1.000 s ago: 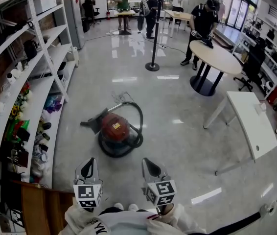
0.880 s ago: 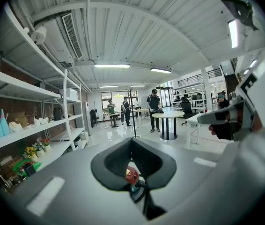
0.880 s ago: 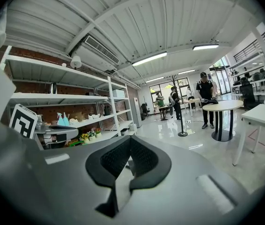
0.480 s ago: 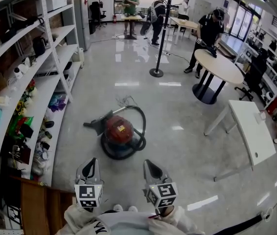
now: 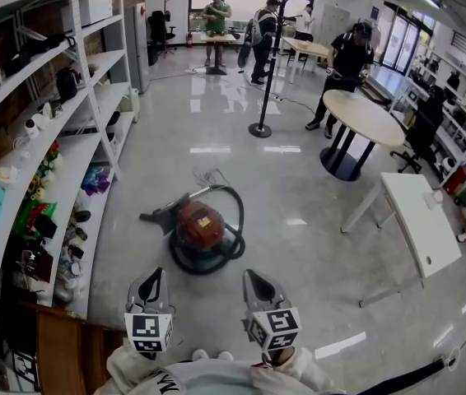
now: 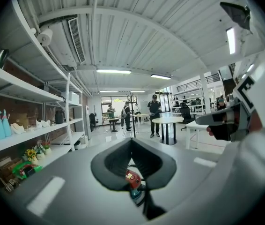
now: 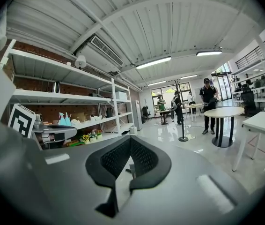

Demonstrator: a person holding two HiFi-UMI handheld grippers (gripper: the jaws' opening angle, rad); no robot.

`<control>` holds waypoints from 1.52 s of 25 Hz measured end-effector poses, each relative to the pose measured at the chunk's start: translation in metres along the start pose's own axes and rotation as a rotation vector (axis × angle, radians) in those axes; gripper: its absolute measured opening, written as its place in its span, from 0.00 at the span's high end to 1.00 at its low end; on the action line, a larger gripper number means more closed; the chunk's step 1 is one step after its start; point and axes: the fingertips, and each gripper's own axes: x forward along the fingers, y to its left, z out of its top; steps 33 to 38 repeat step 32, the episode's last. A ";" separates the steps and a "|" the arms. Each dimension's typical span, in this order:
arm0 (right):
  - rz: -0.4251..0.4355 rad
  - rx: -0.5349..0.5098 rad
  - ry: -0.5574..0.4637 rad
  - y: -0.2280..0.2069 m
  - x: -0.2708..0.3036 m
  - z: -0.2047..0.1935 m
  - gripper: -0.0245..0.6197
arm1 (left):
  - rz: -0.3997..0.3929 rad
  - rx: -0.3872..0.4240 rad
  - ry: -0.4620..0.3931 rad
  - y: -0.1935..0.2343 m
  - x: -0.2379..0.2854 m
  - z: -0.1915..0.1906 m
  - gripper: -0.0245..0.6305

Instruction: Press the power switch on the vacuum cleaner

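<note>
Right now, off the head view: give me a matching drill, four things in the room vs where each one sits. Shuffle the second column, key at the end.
Things
1. vacuum cleaner
2. round table
3. shelves
4. rectangular table

Places
A. along the left side
B. right side, nearer
C. on the floor, middle
D. right side, farther back, a person beside it

Pairs: 1-C, 2-D, 3-A, 4-B

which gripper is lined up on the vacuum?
The left gripper: its view shows the red vacuum cleaner through the gap under its shut jaws. The right gripper's view shows mostly floor there.
</note>
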 end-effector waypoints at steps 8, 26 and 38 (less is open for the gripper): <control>-0.005 -0.021 0.004 0.003 -0.001 0.002 0.96 | 0.007 -0.014 -0.008 0.008 0.000 0.000 0.96; -0.005 -0.015 0.027 0.008 0.007 -0.007 0.96 | -0.001 -0.032 0.020 0.007 0.003 -0.013 0.96; -0.003 -0.018 0.029 0.009 0.006 -0.007 0.96 | -0.002 -0.033 0.017 0.006 0.004 -0.010 0.96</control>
